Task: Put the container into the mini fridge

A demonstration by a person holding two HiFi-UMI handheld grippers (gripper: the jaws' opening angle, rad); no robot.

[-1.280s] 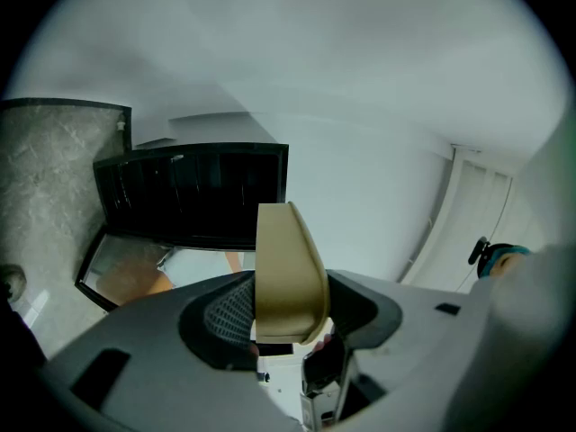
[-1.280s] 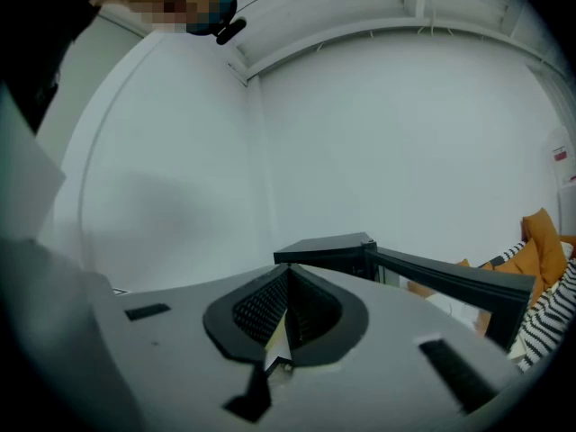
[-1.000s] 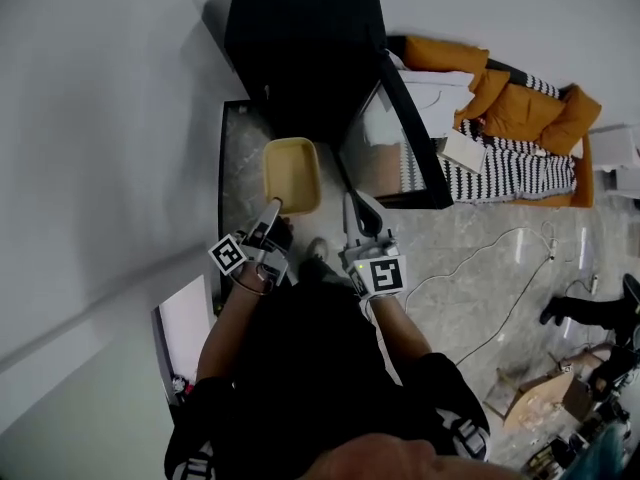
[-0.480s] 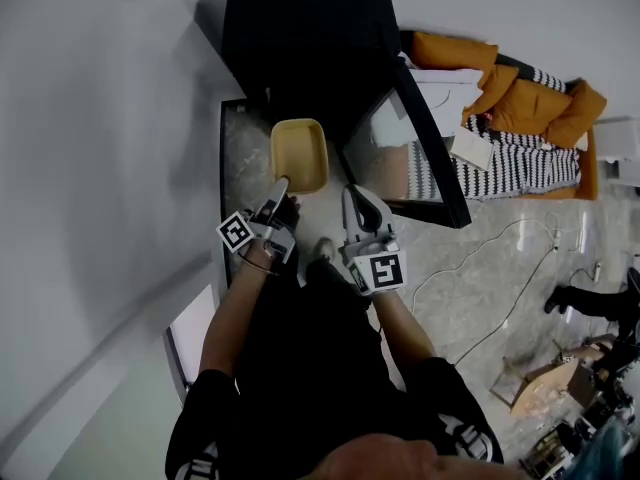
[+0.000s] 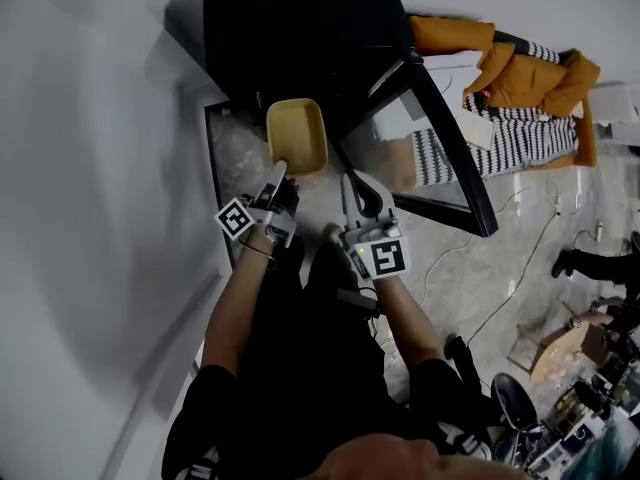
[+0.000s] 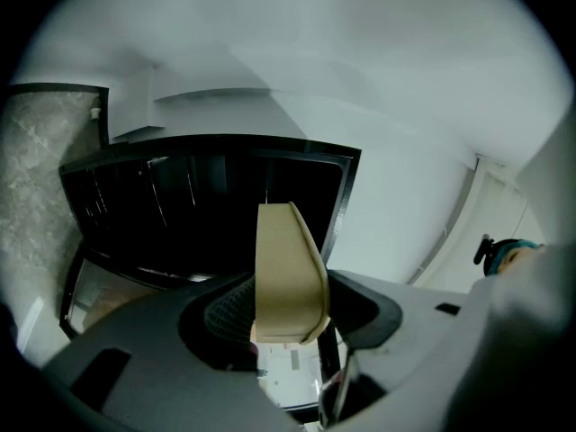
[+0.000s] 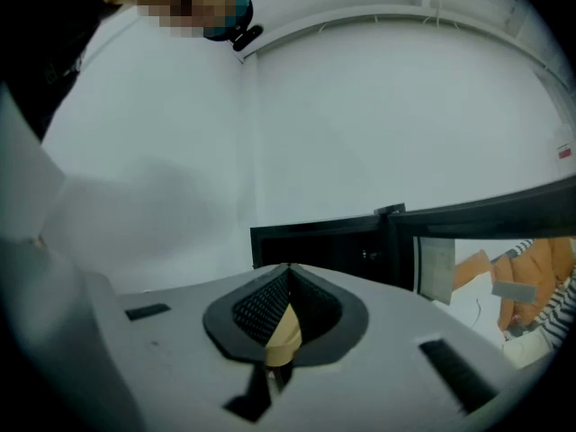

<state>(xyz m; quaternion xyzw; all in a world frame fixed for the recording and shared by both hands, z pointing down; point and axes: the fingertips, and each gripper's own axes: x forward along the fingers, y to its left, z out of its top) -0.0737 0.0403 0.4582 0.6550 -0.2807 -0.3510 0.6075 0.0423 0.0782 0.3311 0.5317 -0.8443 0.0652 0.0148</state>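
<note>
The tan container (image 5: 296, 135) hangs level in front of the black mini fridge (image 5: 300, 38), its far end at the dark opening. My left gripper (image 5: 279, 168) is shut on the container's near rim. In the left gripper view the container (image 6: 288, 273) stands edge-on between the jaws, with the fridge's dark inside (image 6: 207, 214) behind it. My right gripper (image 5: 348, 180) is beside the container's right side, apart from it, jaws shut tip to tip. A small tan patch (image 7: 286, 336) shows between its pads; what it is I cannot tell. The fridge's glass door (image 5: 440, 138) stands open to the right.
A white wall runs along the left. An orange sofa with a striped blanket (image 5: 510, 78) stands beyond the open door. A cable (image 5: 520, 268) trails over the marble floor, and a cardboard box (image 5: 560, 353) and a dark shoe (image 5: 580, 263) lie at the right.
Both grippers and the container have moved forward and lower toward the fridge opening. The left gripper keeps its hold on the rim.
</note>
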